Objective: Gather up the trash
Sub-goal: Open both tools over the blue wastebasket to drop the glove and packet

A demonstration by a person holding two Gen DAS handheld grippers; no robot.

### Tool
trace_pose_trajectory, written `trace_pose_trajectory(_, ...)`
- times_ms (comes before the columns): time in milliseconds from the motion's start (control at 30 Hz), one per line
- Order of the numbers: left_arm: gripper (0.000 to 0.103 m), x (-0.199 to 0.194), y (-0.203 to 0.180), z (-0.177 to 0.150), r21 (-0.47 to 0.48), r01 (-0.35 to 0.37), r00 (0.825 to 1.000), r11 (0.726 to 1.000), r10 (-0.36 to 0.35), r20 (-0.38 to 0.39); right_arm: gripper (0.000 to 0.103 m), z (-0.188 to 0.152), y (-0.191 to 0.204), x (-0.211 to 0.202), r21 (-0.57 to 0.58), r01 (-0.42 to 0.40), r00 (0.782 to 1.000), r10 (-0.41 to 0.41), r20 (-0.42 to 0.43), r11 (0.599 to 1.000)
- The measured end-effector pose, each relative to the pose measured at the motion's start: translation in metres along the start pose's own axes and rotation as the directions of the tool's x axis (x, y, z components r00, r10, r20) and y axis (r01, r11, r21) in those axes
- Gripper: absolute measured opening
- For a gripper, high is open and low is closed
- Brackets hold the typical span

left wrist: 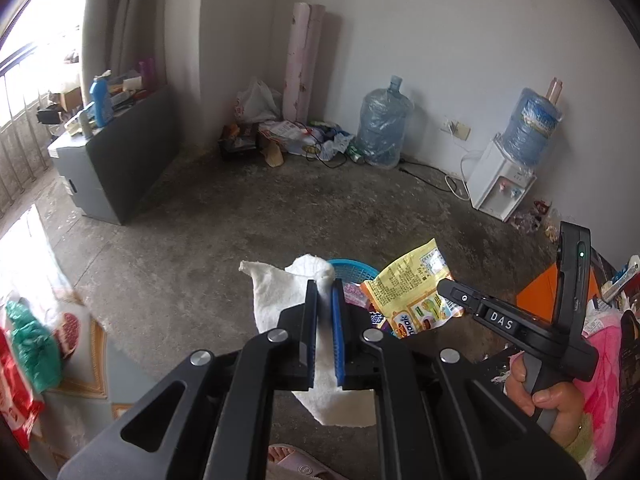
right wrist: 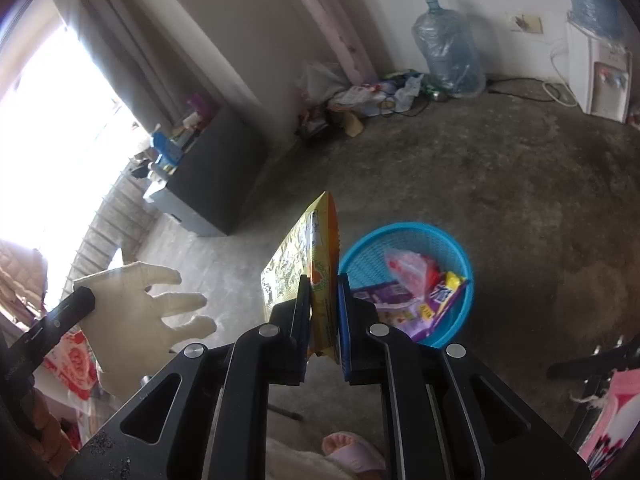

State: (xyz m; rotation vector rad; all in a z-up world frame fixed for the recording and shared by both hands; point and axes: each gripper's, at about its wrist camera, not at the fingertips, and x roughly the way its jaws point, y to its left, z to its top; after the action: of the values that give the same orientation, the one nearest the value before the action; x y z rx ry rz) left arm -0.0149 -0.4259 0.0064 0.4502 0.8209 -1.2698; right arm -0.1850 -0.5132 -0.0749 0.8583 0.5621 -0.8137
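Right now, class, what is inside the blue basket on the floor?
The blue basket holds snack wrappers: a purple one, a yellow-and-purple one and a clear bag with red print. Whatever lies beneath them, and the basket's near edge behind the right gripper, is hidden.

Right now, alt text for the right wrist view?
The right gripper is shut on a yellow snack packet, held above and to the left of a blue basket of wrappers on the concrete floor. At left, the left gripper holds a white tissue.
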Motion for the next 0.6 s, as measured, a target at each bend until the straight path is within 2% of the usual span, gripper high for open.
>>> trace_pose_trajectory(167,0.007,0.074,-0.017,0.028,0.000,0.017,0.997,1.000,-0.017,-0.076,0.012,0.014,-0.029,0.037,0.048,0.056,0.998,-0.055,-0.033,0.997)
trace_pose_trajectory(267,0.009,0.114,-0.025,0.036,-0.001,0.017,0.995,1.000,-0.017,-0.099,0.016,0.020,-0.041,0.057,0.070,0.077,0.996,-0.074,-0.045,0.995)
trace_pose_trajectory(333,0.027,0.143,-0.026,0.039,-0.013,0.028,0.990,1.000,-0.030,-0.140,0.020,0.022,-0.053,0.077,0.099,0.075,0.996,-0.069,-0.056,0.992)
trace_pose_trajectory(367,0.055,0.157,-0.026,0.039,-0.012,0.018,0.986,1.000,-0.019,-0.166,0.021,0.022,-0.060,0.092,0.114,0.081,0.994,-0.072,-0.077,0.990)
trace_pose_trajectory(400,0.071,0.173,-0.027,0.038,-0.007,-0.018,0.981,1.000,0.016,-0.191,0.024,0.019,-0.068,0.105,0.130,0.092,0.991,-0.078,-0.107,0.987)
trace_pose_trajectory(433,0.072,0.187,-0.028,0.036,0.002,-0.063,0.976,0.998,0.062,-0.211,0.035,0.016,-0.075,0.120,0.143,0.102,0.986,-0.081,-0.142,0.985)
trace_pose_trajectory(467,0.072,0.198,-0.028,0.035,0.010,-0.095,0.967,0.995,0.095,-0.235,0.040,0.011,-0.083,0.138,0.159,0.110,0.979,-0.079,-0.188,0.981)
trace_pose_trajectory(533,0.072,0.208,-0.023,0.032,-0.010,-0.113,0.955,0.994,0.106,-0.278,0.043,-0.002,-0.099,0.162,0.193,0.187,0.950,-0.127,-0.285,0.963)
trace_pose_trajectory(600,0.072,0.200,-0.014,0.029,-0.067,-0.095,0.958,0.993,0.073,-0.277,0.043,-0.011,-0.107,0.163,0.233,0.202,0.948,-0.131,-0.289,0.951)
